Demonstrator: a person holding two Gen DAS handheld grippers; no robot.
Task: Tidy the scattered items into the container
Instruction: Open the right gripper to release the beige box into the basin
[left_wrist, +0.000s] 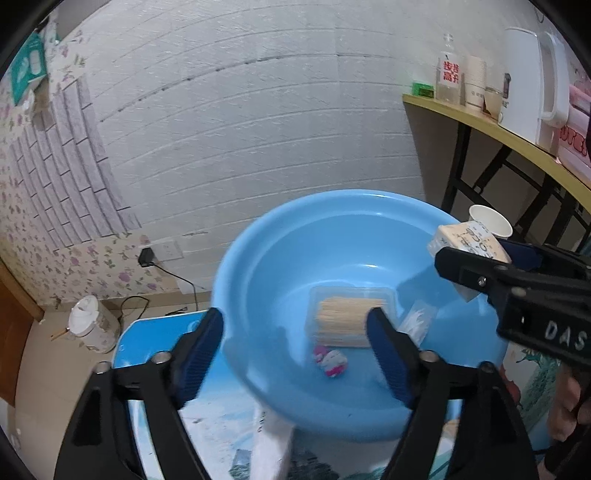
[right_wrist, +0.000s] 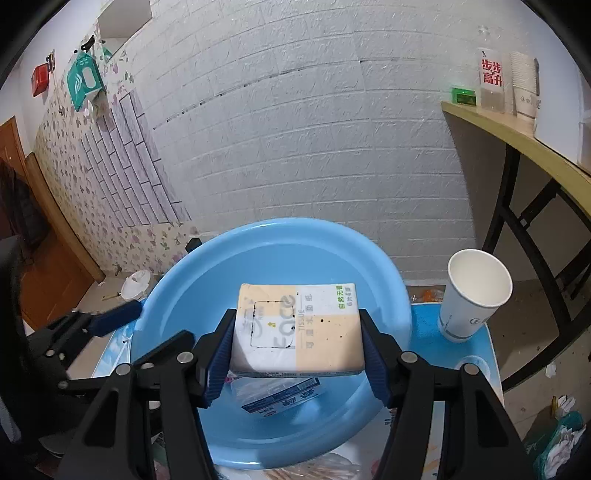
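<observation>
A blue basin (left_wrist: 295, 258) stands on a small blue table. In it lie a clear box of toothpicks (left_wrist: 343, 317), a small pink and white toy (left_wrist: 330, 362) and a plastic packet (left_wrist: 417, 321). My left gripper (left_wrist: 293, 321) hangs open over the basin's near side with nothing between its fingers. A blurred white thing (left_wrist: 273, 443) shows below it, in front of the basin. My right gripper (right_wrist: 296, 318) is shut on a tissue pack (right_wrist: 314, 343), held above the basin (right_wrist: 207, 288) and over the packet (right_wrist: 280, 398). From the left wrist the pack (left_wrist: 469, 240) shows at the basin's right rim.
A white paper cup (right_wrist: 472, 295) stands on the table right of the basin. A yellow-topped desk (left_wrist: 480, 122) with a kettle, bottle and stacked cups runs along the right. A white bucket (left_wrist: 92, 325) sits on the floor at left, and a rubbish bag (right_wrist: 561, 443) at lower right.
</observation>
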